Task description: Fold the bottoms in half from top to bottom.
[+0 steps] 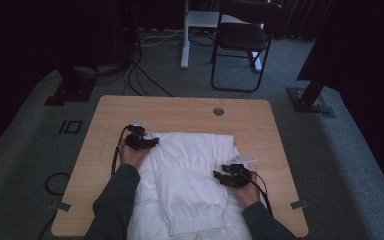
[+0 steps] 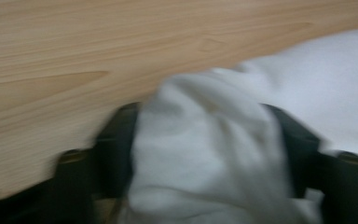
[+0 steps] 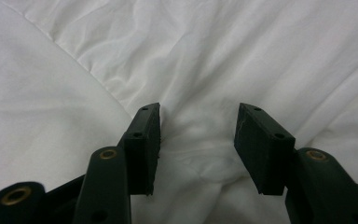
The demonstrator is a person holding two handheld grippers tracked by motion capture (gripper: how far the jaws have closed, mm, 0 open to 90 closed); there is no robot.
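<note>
A white garment (image 1: pixel 192 165) with an elastic cuff lies folded on the wooden table (image 1: pixel 180 106), reaching to the near edge. My left gripper (image 1: pixel 151 142) sits at the garment's far left corner. In the left gripper view, which is blurred, a bunch of the white cloth (image 2: pixel 205 140) fills the gap between the jaws of my left gripper (image 2: pixel 205 158) and touches both. My right gripper (image 1: pixel 219 176) rests on the garment's right side. Its jaws stand apart on my right gripper (image 3: pixel 198 140), and wrinkled cloth (image 3: pixel 200 116) lies under and between them without being pinched.
A round grommet (image 1: pixel 218 111) sits near the table's far edge. Bare wood runs along the left and far sides. Beyond the table stand a black chair (image 1: pixel 242 40), a white desk leg (image 1: pixel 184 35) and floor cables (image 1: pixel 145 80).
</note>
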